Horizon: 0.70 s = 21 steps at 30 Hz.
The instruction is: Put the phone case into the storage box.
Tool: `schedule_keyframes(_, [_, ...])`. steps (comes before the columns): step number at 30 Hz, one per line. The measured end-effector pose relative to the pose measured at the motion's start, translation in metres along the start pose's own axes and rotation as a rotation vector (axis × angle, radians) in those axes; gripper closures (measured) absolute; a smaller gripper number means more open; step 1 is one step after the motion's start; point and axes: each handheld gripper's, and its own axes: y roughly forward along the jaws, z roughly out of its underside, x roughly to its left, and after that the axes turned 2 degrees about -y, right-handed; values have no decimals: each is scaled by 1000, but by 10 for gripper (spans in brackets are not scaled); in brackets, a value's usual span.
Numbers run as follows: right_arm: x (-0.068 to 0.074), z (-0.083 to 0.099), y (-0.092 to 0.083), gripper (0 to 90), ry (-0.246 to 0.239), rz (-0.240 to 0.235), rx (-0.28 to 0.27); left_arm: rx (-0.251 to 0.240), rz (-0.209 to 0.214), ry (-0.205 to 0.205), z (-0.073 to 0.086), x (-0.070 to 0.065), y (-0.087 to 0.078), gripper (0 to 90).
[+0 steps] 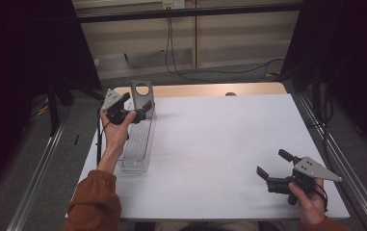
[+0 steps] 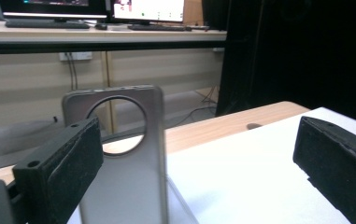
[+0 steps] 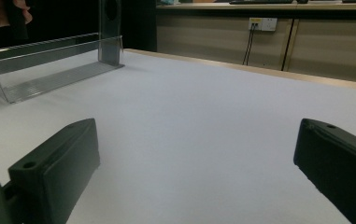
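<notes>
A long clear plastic tray [image 1: 137, 144] lies on the white table [image 1: 219, 139] along its left side. A grey upright plate [image 1: 142, 98] with a round hole stands at the tray's far end. My left gripper [image 1: 136, 102] hovers open over that far end, just in front of the plate. In the left gripper view the grey plate [image 2: 119, 186] stands close between the spread jaws, nearer the left one, and neither jaw touches it. My right gripper [image 1: 272, 162] rests open and empty near the front right corner. From there the tray [image 3: 49, 70] and the plate [image 3: 108, 42] show far off.
A wooden strip [image 1: 205, 90] borders the table's far edge. Metal rails [image 1: 36, 168] run along both sides, and cables [image 1: 219, 71] trail on the floor behind. Dark curtains hang left and right. A desk with monitors [image 2: 147, 10] stands in the background.
</notes>
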Motion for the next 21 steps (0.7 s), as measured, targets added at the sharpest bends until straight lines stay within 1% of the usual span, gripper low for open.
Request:
schedule_keyframes(2, [0, 0, 1, 0, 0, 5, -2, -11, 8, 8, 0, -3, -4, 18])
schedule_keyframes(3, [-1, 0, 1, 0, -2, 0, 2, -19, 11, -2, 1, -5, -5, 18])
schedule_keyframes(4, [-1, 0, 1, 0, -1, 4, 0, -22, 14, 6, 1, -6, -8, 18])
schedule_keyframes(5, [-1, -1, 1, 0, -4, 1, 0, -31, 11, 1, 1, -8, -10, 18])
schedule_keyframes(7, [-2, -1, 0, 0, -7, 6, -3, -27, 25, 15, 1, -10, -14, 18])
schedule_keyframes(10, [-2, -1, 0, 0, -1, 12, -6, -34, 42, 9, 3, -15, -21, 18])
schedule_keyframes(11, [-2, -1, 0, 0, -2, 13, -7, -28, 50, 24, 4, -15, -24, 17])
schedule_keyframes(12, [-3, -1, 0, 0, -1, 17, -10, -36, 59, 12, 6, -17, -26, 15])
schedule_keyframes(13, [-3, -1, 0, 0, -5, 17, -9, -27, 63, 29, 6, -17, -28, 13])
schedule_keyframes(16, [-3, -2, 0, 0, -8, 16, -9, -35, 68, 28, 8, -21, -36, 13])
schedule_keyframes(17, [-3, -2, 0, 0, -8, 16, -9, -41, 66, 21, 9, -23, -38, 13])
schedule_keyframes(18, [-3, -2, 0, 0, -8, 15, -7, -35, 72, 34, 9, -23, -40, 15])
schedule_keyframes(20, [-3, -2, 0, 0, -6, 15, -5, -36, 68, 41, 11, -26, -45, 15])
schedule_keyframes(21, [-3, -2, 0, 0, -7, 14, -5, -42, 65, 36, 12, -27, -47, 16])
